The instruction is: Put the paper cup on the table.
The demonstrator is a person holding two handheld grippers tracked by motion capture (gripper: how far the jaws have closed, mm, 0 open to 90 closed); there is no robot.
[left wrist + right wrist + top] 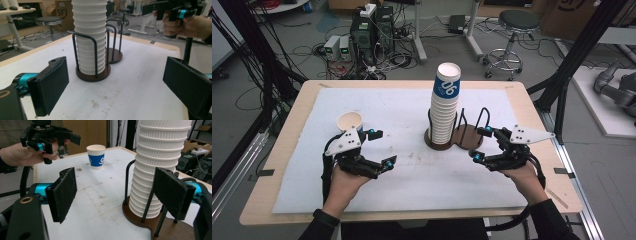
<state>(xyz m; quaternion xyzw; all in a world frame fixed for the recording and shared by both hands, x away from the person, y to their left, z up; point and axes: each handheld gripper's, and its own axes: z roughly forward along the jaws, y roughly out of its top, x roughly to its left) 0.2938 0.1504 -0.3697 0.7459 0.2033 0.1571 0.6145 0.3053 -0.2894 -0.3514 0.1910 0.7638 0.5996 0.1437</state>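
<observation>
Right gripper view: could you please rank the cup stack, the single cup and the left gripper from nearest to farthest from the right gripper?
1. The cup stack, just beside the right gripper's right jaw.
2. The single cup, standing farther out on the table, centre.
3. The left gripper, upper left; roughly as far as the cup, too close to call.

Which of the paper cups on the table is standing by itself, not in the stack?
The single white paper cup with a blue band, beside the left gripper; the others are nested in the tall stack on the holder.
</observation>
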